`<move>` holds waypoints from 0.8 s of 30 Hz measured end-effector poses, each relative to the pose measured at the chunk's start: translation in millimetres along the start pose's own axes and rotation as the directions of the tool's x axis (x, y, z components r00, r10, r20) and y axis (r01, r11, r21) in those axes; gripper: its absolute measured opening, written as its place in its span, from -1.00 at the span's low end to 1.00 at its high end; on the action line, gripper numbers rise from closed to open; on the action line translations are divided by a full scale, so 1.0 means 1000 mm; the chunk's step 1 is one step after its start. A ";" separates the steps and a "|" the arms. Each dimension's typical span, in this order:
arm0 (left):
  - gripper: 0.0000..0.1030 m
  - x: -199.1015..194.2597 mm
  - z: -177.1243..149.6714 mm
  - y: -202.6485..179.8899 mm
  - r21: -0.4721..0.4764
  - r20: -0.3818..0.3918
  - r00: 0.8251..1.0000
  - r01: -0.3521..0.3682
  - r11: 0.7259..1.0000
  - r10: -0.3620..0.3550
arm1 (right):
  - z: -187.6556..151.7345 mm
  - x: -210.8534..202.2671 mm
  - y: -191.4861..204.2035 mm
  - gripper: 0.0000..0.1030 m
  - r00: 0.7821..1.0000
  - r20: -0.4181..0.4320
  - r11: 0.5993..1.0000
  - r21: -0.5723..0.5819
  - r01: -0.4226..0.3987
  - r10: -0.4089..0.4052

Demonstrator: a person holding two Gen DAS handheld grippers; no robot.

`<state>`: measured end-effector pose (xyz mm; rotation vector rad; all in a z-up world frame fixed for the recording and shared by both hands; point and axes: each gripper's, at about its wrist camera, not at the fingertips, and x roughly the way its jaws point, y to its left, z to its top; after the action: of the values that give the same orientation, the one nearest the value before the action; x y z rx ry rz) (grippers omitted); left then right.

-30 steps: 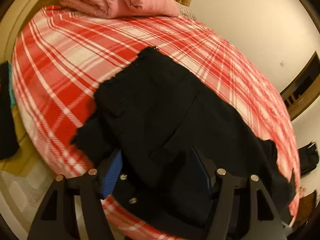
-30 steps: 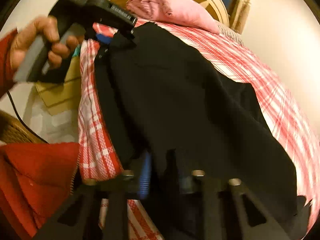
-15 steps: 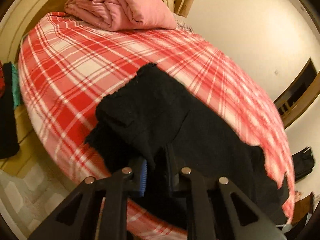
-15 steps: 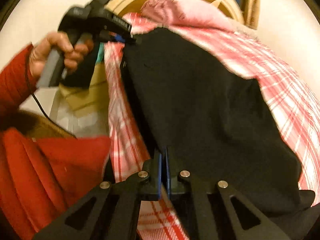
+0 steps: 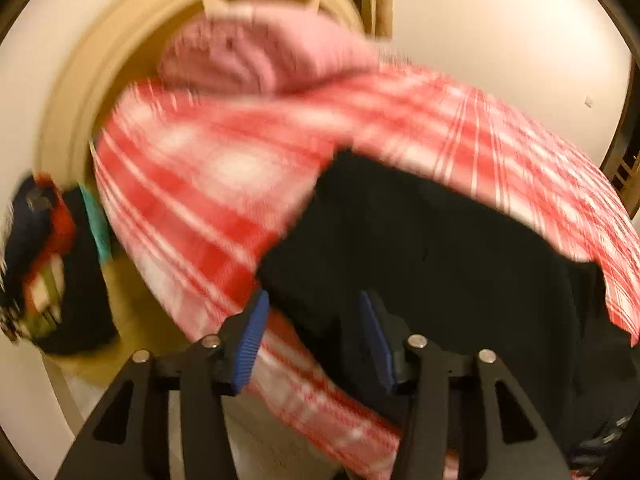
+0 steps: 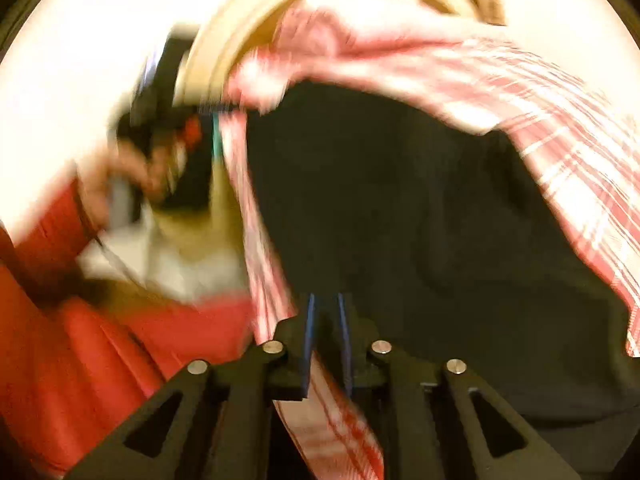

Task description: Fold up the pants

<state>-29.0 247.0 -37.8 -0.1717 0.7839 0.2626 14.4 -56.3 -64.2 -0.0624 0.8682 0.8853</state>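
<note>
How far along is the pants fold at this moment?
Partly done: the black pants lie doubled in a compact dark slab on the red plaid blanket. In hand: the release, with both the left hand-held gripper and the right hand-held gripper opening, pads clear of the fabric. Left: probably another fold and smoothing, though motion blur hides the edges.

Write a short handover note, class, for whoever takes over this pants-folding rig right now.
Left gripper: jaws opening, edge of the black fabric pants between the blue pads, not pinched.
Right gripper: jaws opening, nothing clearly gripped.
Pants lie on the red-and-white plaid bedspread, near its edge; folded pink blanket by the headboard.
Done: apparently one fold.
Left: probably another fold, then smoothing.
</note>
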 end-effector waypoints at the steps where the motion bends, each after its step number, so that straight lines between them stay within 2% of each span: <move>1: 0.06 -0.003 0.004 -0.005 0.012 0.027 1.000 0.012 1.000 -0.013 | 0.010 -0.008 -0.012 0.42 0.998 0.056 0.999 0.045 0.009 -0.012; 2: 0.08 -0.004 0.008 -0.014 0.032 0.052 0.998 0.035 0.999 -0.037 | 0.021 -0.018 -0.028 0.56 0.989 0.139 0.994 0.100 0.040 -0.054; 5: 0.11 0.008 0.013 -0.053 0.120 0.067 0.995 0.064 0.991 -0.073 | 0.040 -0.024 -0.065 0.59 0.968 0.244 0.974 0.229 0.003 -0.060; 8: 0.11 0.025 0.005 -0.079 0.159 0.057 0.997 0.046 0.986 -0.056 | 0.055 -0.001 -0.091 0.59 0.977 0.210 0.962 0.273 -0.014 -0.045; 12: 0.11 0.047 -0.016 -0.096 0.176 -0.021 0.998 0.057 0.983 -0.054 | 0.059 0.036 -0.102 0.59 0.992 0.124 0.965 0.263 -0.009 -0.025; 14: 0.14 0.042 -0.026 -0.096 0.180 0.018 0.999 0.036 0.983 -0.040 | 0.059 0.057 -0.101 0.59 0.995 0.076 0.966 0.253 0.044 -0.065; 15: 0.24 0.041 -0.029 -0.099 0.204 0.046 0.999 0.004 0.979 -0.014 | 0.058 0.063 -0.101 0.59 0.994 0.063 0.967 0.243 0.071 -0.088; 18: 0.40 0.038 -0.030 -0.101 0.209 0.066 0.998 -0.032 0.977 0.018 | 0.055 0.069 -0.105 0.59 0.994 0.066 0.968 0.240 0.068 -0.086; 21: 0.55 0.042 -0.028 -0.094 0.171 0.055 0.998 -0.007 0.985 -0.002 | 0.055 0.070 -0.114 0.59 0.997 0.065 0.960 0.277 0.027 -0.047; 23: 0.61 0.044 -0.028 -0.088 0.143 0.046 0.999 0.007 0.990 -0.014 | 0.056 0.076 -0.116 0.59 0.998 0.013 0.957 0.283 -0.061 0.060; 24: 0.66 0.045 -0.029 -0.087 0.135 0.041 0.999 0.013 0.991 -0.019 | 0.058 0.080 -0.112 0.59 0.995 -0.020 0.964 0.249 -0.090 0.098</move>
<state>8.1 164.6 -85.4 -0.0445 0.7552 0.1967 155.8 -55.3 -112.3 0.1842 1.0128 0.8598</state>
